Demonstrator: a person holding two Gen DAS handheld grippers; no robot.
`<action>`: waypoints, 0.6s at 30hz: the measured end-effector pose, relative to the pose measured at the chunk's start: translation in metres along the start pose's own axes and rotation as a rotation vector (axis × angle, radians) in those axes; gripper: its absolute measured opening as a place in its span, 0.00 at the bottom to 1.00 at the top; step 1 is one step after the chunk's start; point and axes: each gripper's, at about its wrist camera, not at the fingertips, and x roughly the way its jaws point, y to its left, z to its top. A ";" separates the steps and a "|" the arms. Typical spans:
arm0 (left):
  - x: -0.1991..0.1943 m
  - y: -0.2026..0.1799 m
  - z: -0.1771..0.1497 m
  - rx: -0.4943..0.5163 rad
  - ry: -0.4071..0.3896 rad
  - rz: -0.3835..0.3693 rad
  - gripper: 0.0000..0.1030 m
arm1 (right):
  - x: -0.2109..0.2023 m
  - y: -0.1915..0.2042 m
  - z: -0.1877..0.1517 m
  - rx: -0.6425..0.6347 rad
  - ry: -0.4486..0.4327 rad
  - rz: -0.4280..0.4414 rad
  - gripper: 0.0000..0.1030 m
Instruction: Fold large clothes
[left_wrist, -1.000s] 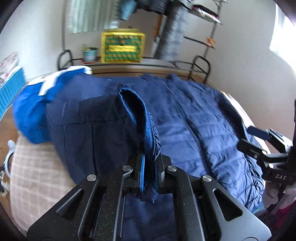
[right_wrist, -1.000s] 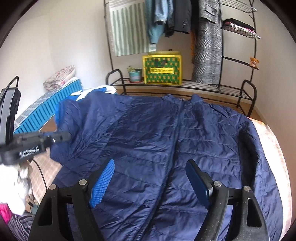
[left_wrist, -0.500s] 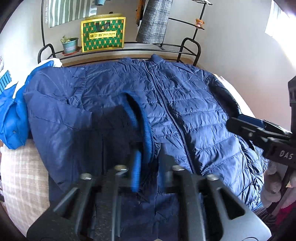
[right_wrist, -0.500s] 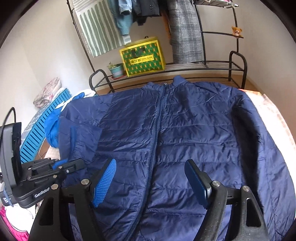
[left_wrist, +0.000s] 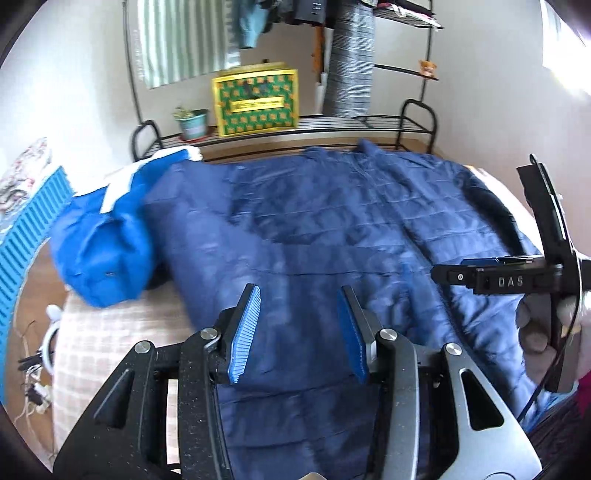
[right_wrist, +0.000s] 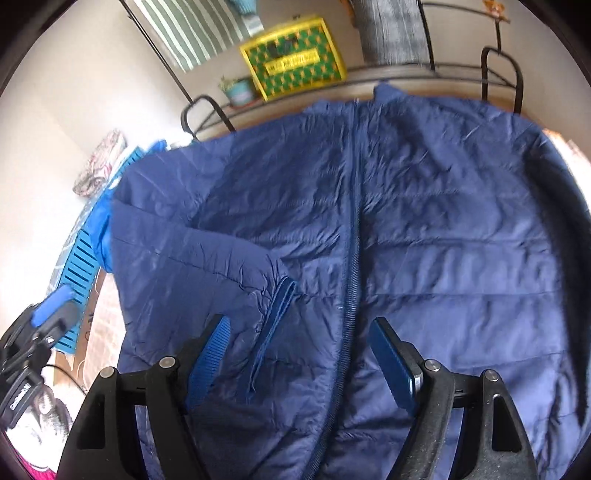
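A large navy quilted jacket (left_wrist: 332, 229) lies front up on the bed, collar at the far end. Its zip (right_wrist: 354, 221) runs down the middle. The left sleeve (right_wrist: 192, 266) is folded in across the chest, and its ribbed cuff (right_wrist: 273, 325) lies flat near the zip. My left gripper (left_wrist: 299, 291) hovers over the jacket's lower left part; its jaws are opening and hold nothing. My right gripper (right_wrist: 299, 325) stands open just above the cuff and zip without touching them. Each gripper also shows at the edge of the other's view: the right gripper (left_wrist: 480, 273), the left gripper (right_wrist: 48, 314).
A bright blue garment (left_wrist: 103, 251) is bunched at the jacket's left shoulder. The checked bedcover (left_wrist: 110, 343) shows on the left. Beyond the bed, a black metal rack (left_wrist: 417, 122) carries a yellow-green box (left_wrist: 255, 98) and a plant pot (left_wrist: 192, 123). A blue slatted crate (left_wrist: 22, 236) stands far left.
My left gripper has let go of the sleeve cuff and spread its jaws; the cuff now lies on the jacket's front. My right gripper has dropped closer to the jacket and rolled.
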 end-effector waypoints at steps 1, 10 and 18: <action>0.000 0.007 -0.002 -0.001 0.002 0.018 0.43 | 0.008 0.002 0.002 0.010 0.016 0.010 0.78; 0.006 0.062 -0.019 -0.104 0.056 0.044 0.43 | 0.075 0.027 0.017 0.029 0.122 0.016 0.83; 0.020 0.119 -0.029 -0.293 0.124 0.029 0.43 | 0.087 0.049 0.023 -0.032 0.112 0.031 0.42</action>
